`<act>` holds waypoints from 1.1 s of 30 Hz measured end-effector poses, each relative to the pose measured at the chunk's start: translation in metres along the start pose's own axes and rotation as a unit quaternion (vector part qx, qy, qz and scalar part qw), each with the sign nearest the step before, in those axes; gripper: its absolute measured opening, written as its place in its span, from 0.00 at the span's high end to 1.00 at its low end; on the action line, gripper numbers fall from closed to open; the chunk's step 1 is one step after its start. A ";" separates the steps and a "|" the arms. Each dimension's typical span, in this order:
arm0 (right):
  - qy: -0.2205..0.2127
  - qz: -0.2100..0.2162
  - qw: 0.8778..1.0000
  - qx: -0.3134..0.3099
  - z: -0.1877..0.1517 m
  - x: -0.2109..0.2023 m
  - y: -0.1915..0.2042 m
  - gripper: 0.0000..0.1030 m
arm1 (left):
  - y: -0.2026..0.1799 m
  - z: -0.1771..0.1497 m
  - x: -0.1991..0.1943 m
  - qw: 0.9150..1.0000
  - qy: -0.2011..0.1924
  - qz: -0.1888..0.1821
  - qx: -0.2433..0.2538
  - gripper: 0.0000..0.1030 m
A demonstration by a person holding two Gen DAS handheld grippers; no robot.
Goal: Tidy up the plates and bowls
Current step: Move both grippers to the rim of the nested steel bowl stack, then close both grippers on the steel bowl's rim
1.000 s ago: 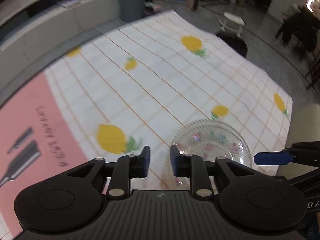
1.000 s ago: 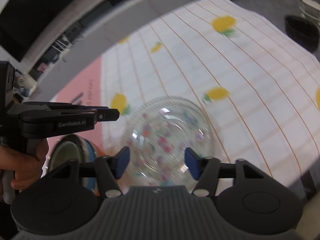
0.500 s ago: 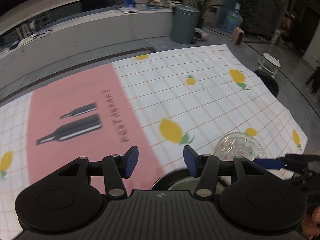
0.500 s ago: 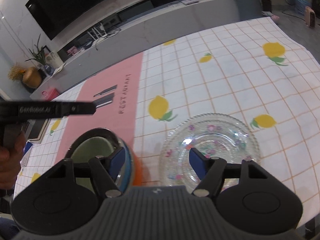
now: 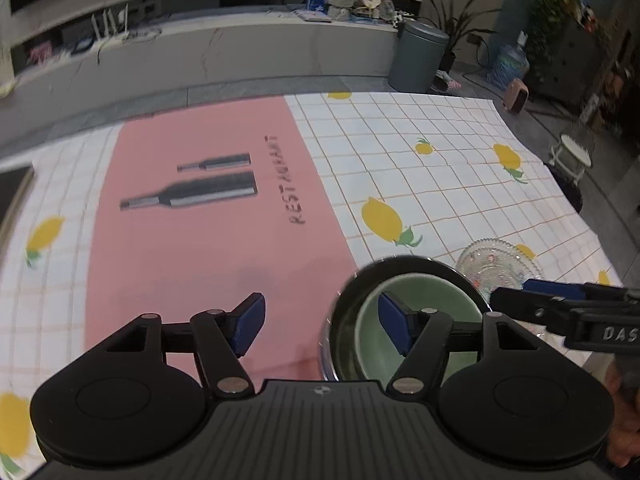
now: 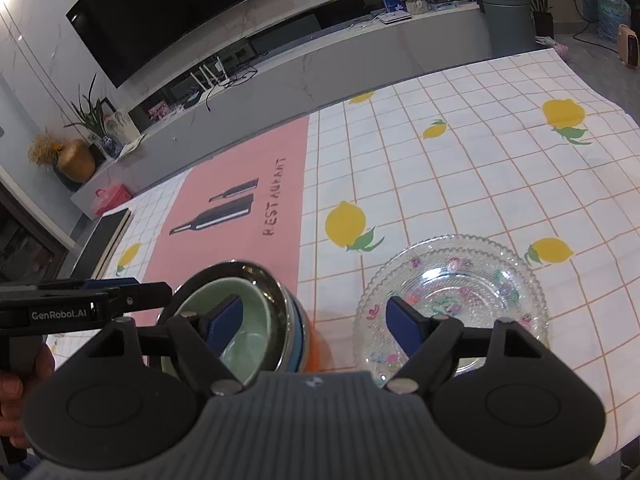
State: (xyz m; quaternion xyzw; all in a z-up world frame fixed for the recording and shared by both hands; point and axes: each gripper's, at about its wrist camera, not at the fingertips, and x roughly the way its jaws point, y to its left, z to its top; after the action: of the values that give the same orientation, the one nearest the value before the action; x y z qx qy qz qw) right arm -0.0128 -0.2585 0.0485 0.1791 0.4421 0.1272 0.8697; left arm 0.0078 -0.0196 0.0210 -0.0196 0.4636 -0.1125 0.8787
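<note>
A stack of bowls stands near the table's front edge: a green bowl (image 5: 432, 292) (image 6: 256, 300) sits inside a shiny metal bowl (image 5: 360, 280) (image 6: 240, 270), with blue and orange bowls (image 6: 316, 352) beneath. To its right lie stacked clear glass plates (image 5: 492, 264) (image 6: 480, 280) with flower prints. My left gripper (image 5: 322, 326) hovers at the stack's left side, its jaws opening, one fingertip over the green bowl, nothing gripped. My right gripper (image 6: 316, 324) hangs between bowls and plates, its jaws opening and empty. Each gripper shows in the other's view: right gripper (image 5: 516, 296), left gripper (image 6: 152, 292).
A checked tablecloth (image 6: 480, 168) with lemons and a pink panel (image 5: 208, 240) covers the table. A dark tray (image 6: 108, 236) lies at the far left. Beyond the far edge run a low counter and a grey bin (image 5: 418, 60); a stool (image 5: 572, 156) stands off the right side.
The left gripper swung left from the glass plates to the bowl stack and its jaws spread wide. The right gripper drew back from the plates and widened a little.
</note>
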 end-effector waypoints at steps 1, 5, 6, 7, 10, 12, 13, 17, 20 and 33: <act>0.002 0.000 1.000 -0.003 -0.001 0.002 0.002 0.24 | 0.001 -0.003 0.002 1.000 0.005 -0.005 -0.010 0.25; 0.011 0.003 1.000 -0.008 -0.003 0.011 0.008 0.24 | -0.001 -0.011 0.013 1.000 0.021 0.000 -0.013 0.25; 0.015 0.007 1.000 -0.007 -0.003 0.013 0.010 0.24 | -0.003 -0.012 0.015 1.000 0.023 0.005 -0.009 0.25; 0.020 0.012 1.000 -0.006 -0.003 0.016 0.010 0.24 | -0.004 -0.014 0.017 1.000 0.025 0.009 -0.006 0.25; 0.045 0.026 0.999 0.002 0.000 0.031 0.014 0.24 | -0.005 -0.018 0.026 0.999 0.037 0.011 -0.013 0.25; 0.066 0.018 0.998 0.002 0.002 0.043 0.016 0.24 | -0.005 -0.021 0.031 0.998 0.053 0.010 -0.012 0.25; 0.077 0.013 0.997 0.004 0.003 0.049 0.016 0.24 | -0.005 -0.023 0.032 0.998 0.059 0.013 -0.013 0.28; 0.122 0.036 0.991 0.044 0.003 0.069 0.010 0.27 | -0.001 -0.026 0.036 0.997 0.074 0.005 -0.026 0.27; 0.139 0.043 0.988 0.056 0.001 0.076 0.009 0.28 | 0.002 -0.026 0.037 0.996 0.079 -0.002 -0.035 0.27; 0.196 0.076 0.974 0.090 0.004 0.103 -0.007 0.37 | 0.000 -0.039 0.043 0.995 0.071 -0.034 -0.064 0.34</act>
State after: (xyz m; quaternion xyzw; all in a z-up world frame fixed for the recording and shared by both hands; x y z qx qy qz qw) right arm 0.0501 -0.2260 -0.0270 0.2612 0.5983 0.1851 0.7345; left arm -0.0004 -0.0257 -0.0356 -0.0830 0.5305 -0.1133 0.8360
